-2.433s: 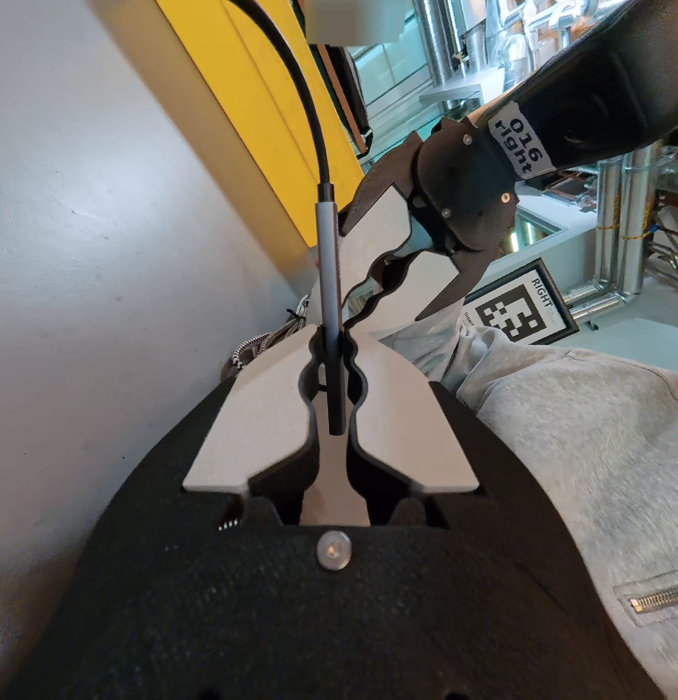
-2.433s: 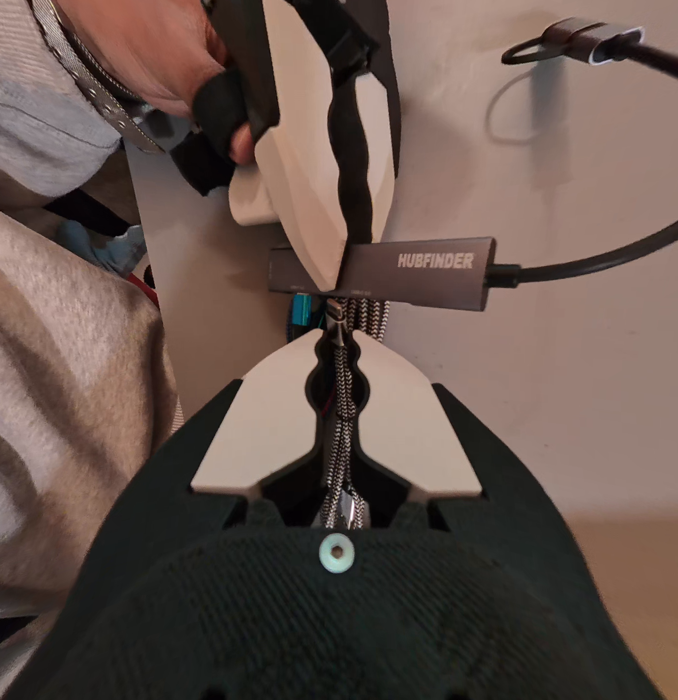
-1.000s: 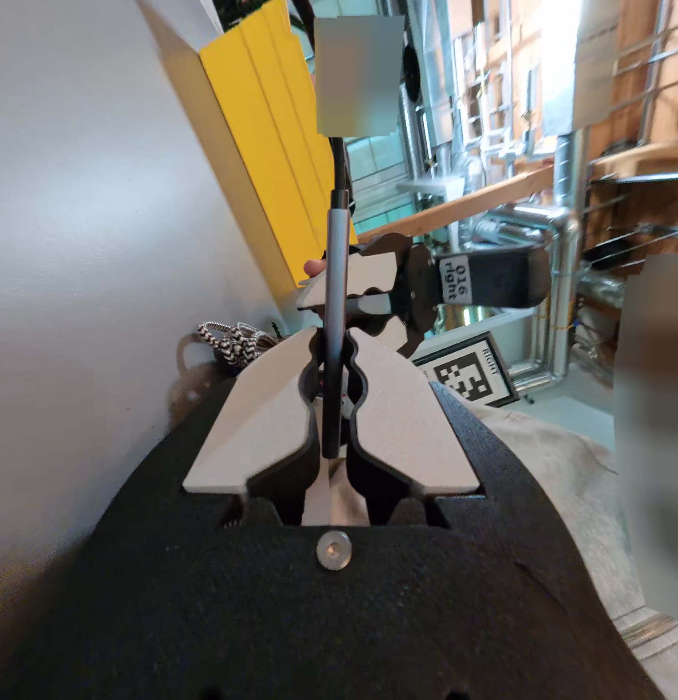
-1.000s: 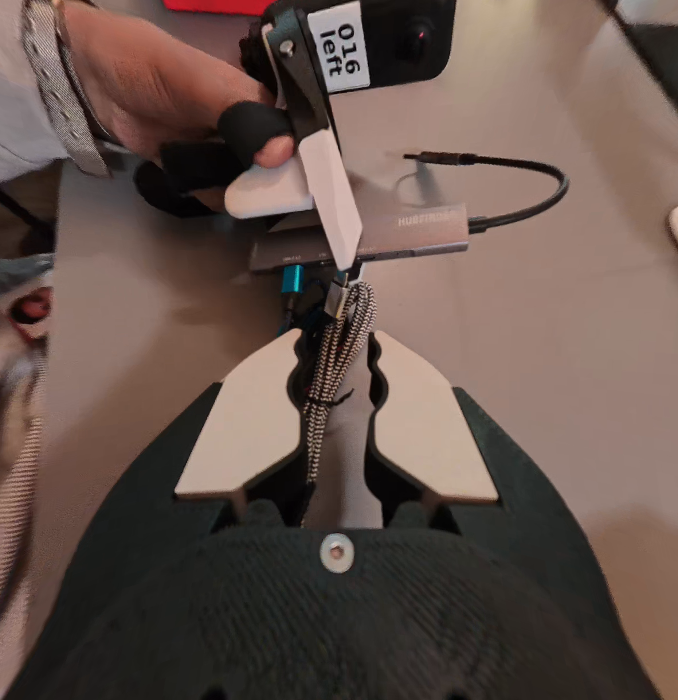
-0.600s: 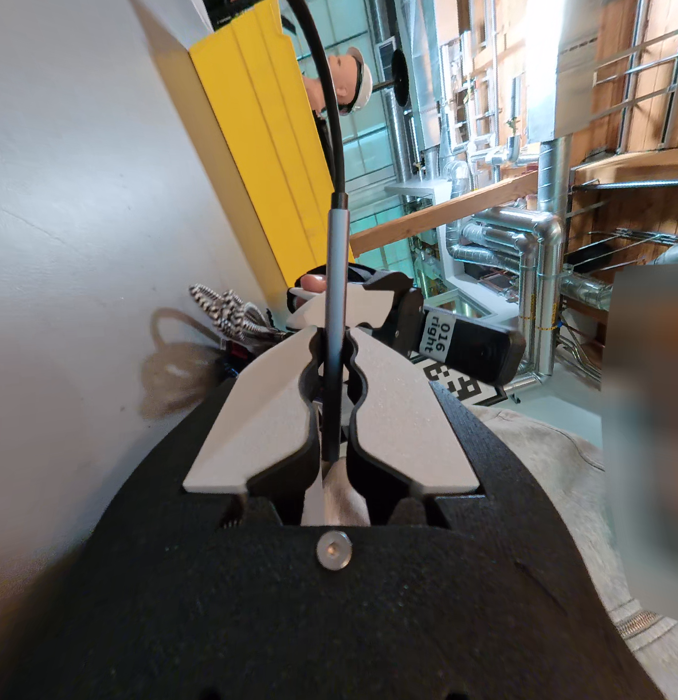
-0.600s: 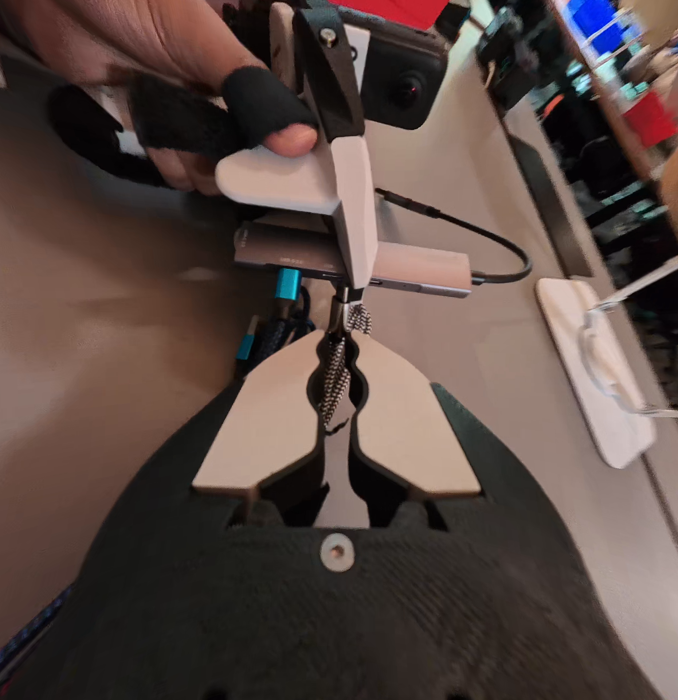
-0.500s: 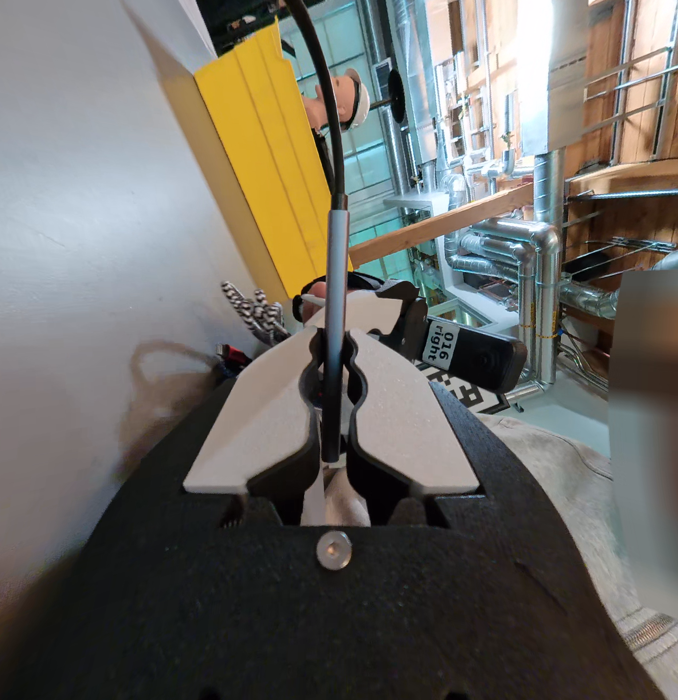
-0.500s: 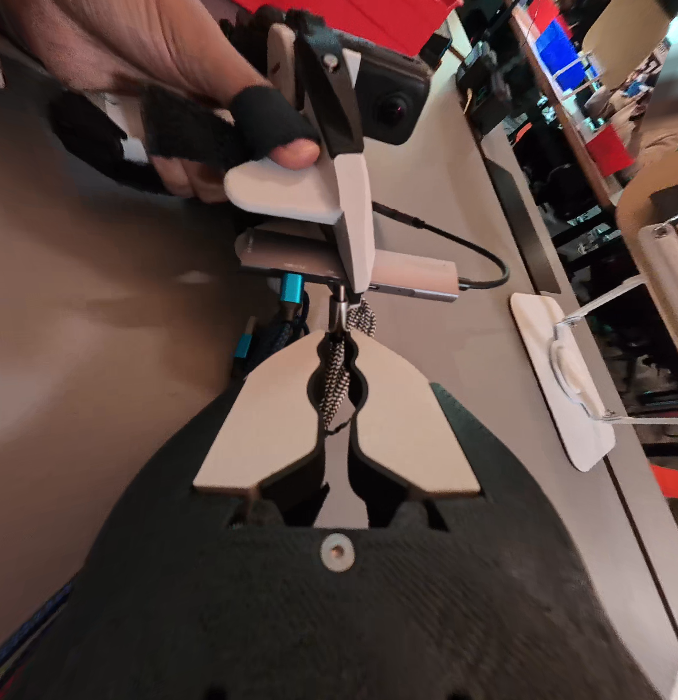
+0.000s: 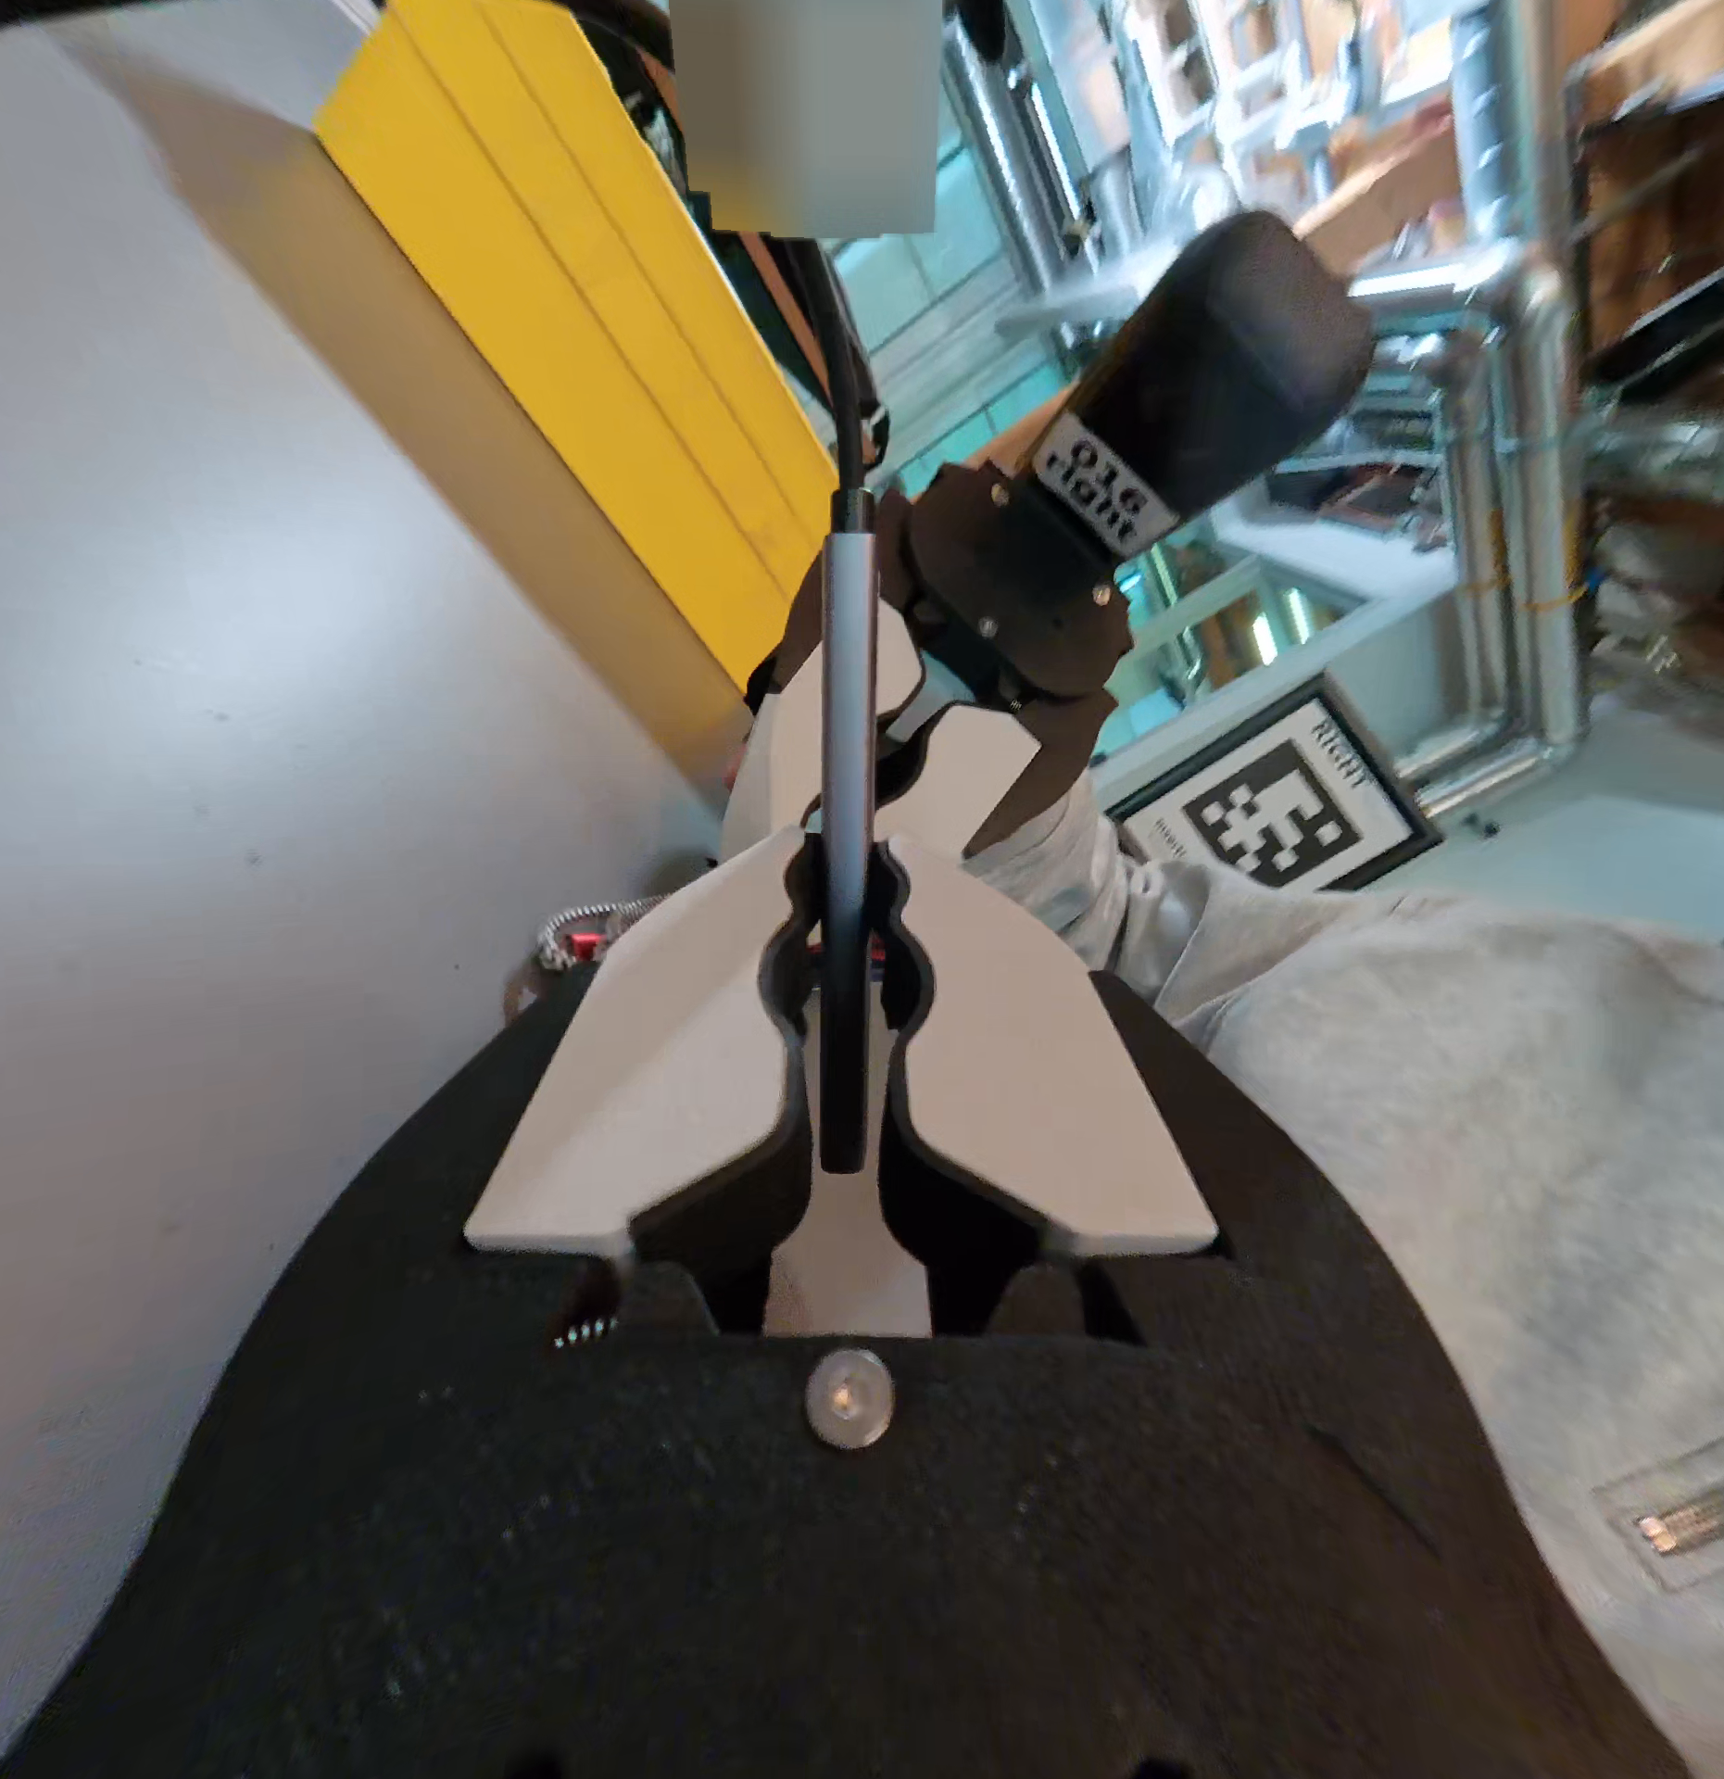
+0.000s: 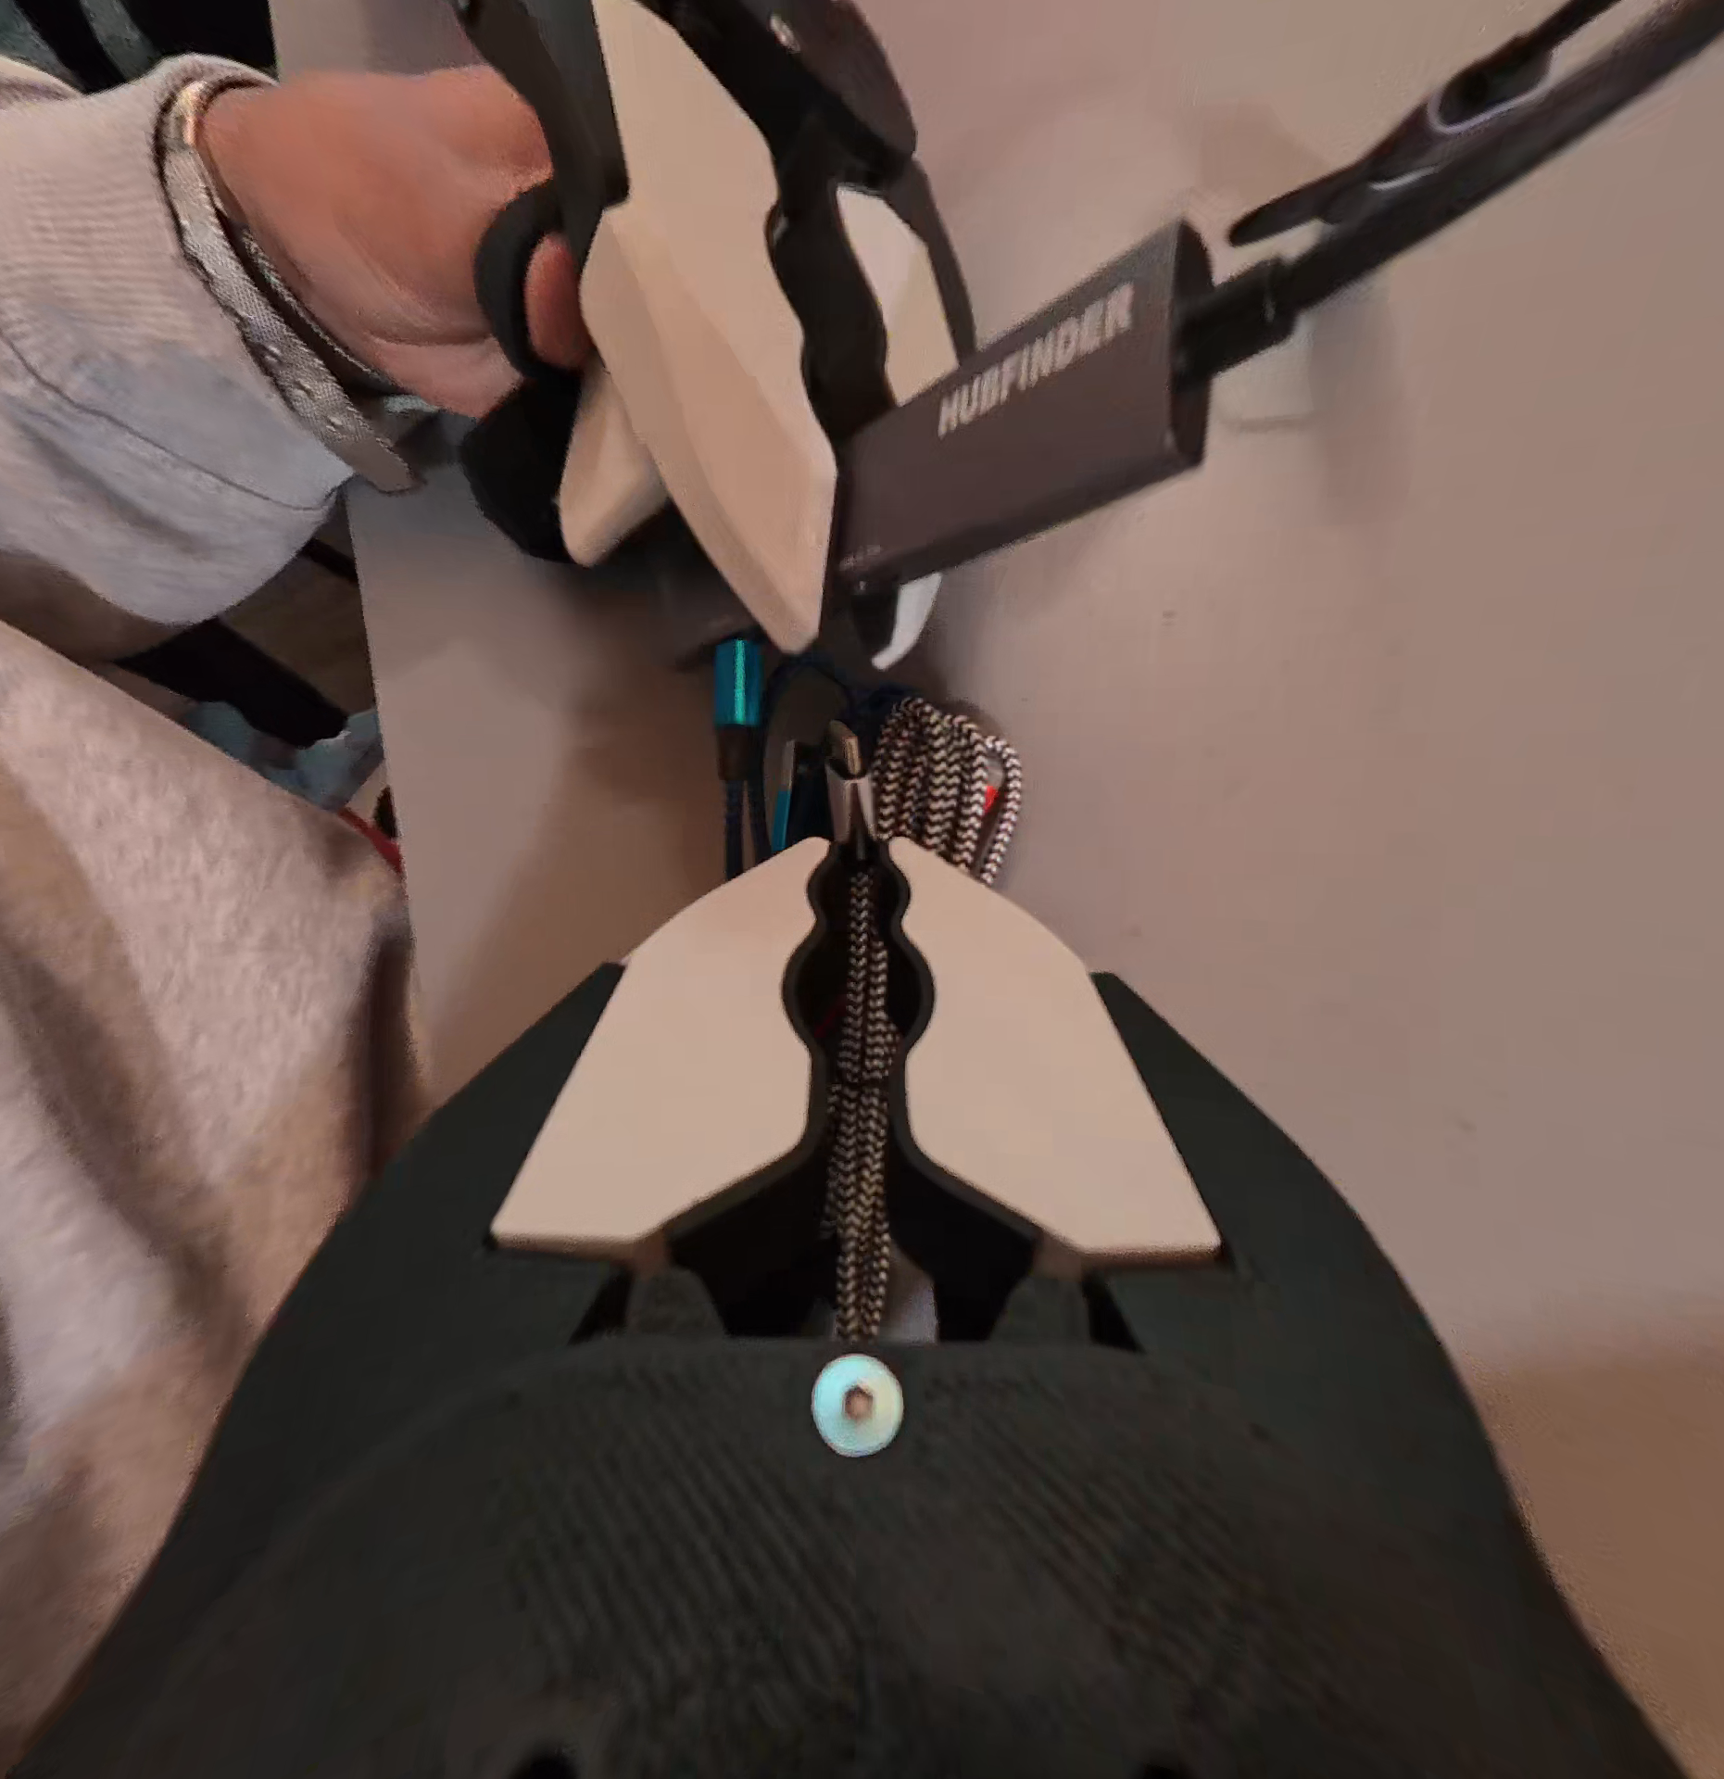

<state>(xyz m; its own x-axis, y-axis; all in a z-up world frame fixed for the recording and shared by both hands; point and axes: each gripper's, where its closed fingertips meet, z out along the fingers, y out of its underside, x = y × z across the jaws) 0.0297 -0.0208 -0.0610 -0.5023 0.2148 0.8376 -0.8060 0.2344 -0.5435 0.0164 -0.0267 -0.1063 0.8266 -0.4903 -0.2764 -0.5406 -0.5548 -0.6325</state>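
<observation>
Slim grey metal USB hub [image 10: 1031, 404] sits upper centre of the right wrist view, tilted, clamped edge-on in the left gripper [image 9: 846, 847], jaws closed tight on it. Black-and-white braided cable [image 10: 862, 1107] runs up frame centre, pinched by the nearly shut right gripper [image 10: 856, 845], its silver plug [image 10: 843, 785] just below the hub, apart. Blue-tipped cable [image 10: 737, 688] is plugged into the hub beside it. Grey table [image 10: 1416, 770] behind.

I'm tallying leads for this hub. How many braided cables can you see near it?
2, maybe more hidden: a black-and-white cable clamped in the right gripper, plug just short of the hub, and a blue cable plugged into the hub's near edge.
</observation>
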